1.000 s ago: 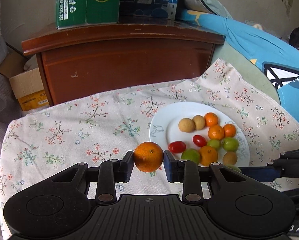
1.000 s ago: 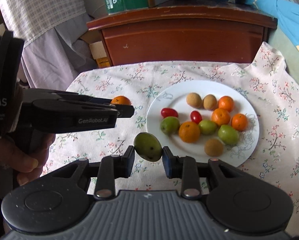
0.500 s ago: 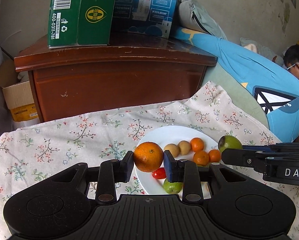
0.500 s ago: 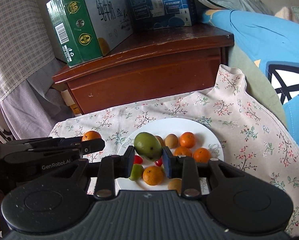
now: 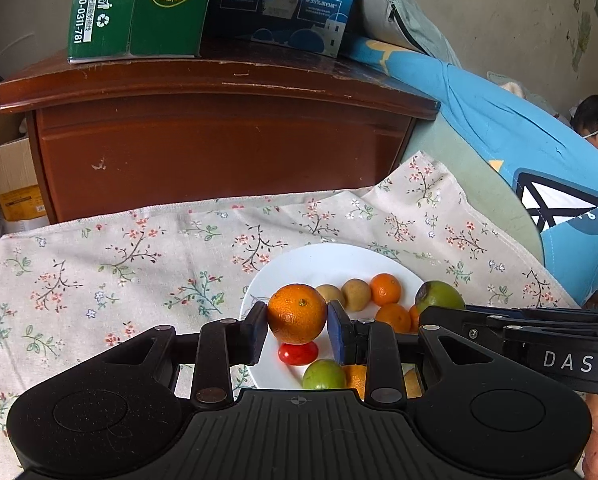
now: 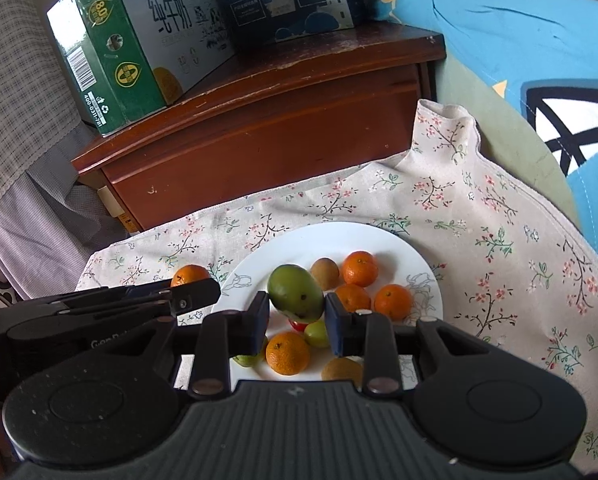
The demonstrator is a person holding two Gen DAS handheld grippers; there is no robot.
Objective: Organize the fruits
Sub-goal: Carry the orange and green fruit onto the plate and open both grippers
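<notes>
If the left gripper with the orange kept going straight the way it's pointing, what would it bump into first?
Probably the white plate with its fruit: the left gripper, shut on the orange, points down at it. The brown fruits lie just ahead, though depth is hard to judge.

The far half of the white plate [image 6: 379, 236] lay bare, while oranges, longans and green fruit [image 6: 359, 300] crowded its near half. Left of the plate the floral cloth [image 5: 99, 264] was open, bounded behind by the wooden cabinet [image 5: 219, 148]. The two grippers seemed close together over the plate, each narrowing the other's room.
</notes>
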